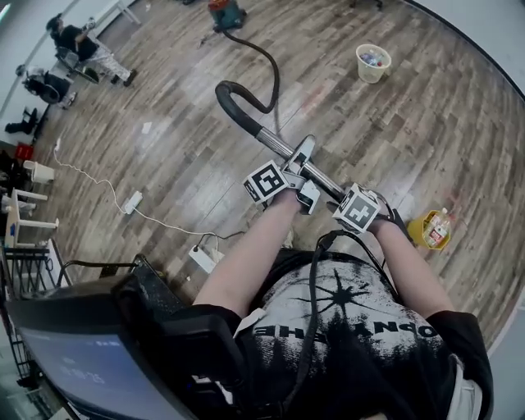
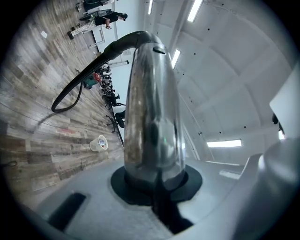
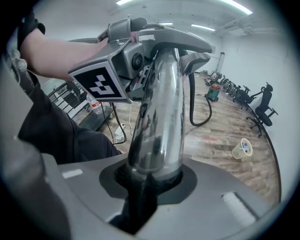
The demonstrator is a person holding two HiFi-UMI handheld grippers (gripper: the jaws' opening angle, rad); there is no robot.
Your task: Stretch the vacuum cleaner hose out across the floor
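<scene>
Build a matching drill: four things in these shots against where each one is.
1 chrome wand
2 black hose
3 pale basket
4 white power strip

A floor, upper right of head view
B clamped in left gripper and right gripper
C floor, left of the person
D trails to the vacuum cleaner

Pairs: 1-B, 2-D, 3-A, 4-C

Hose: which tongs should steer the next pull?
Probably left: the left tongs clamp the wand nearer the hose; the right tongs hold its tail end.
</scene>
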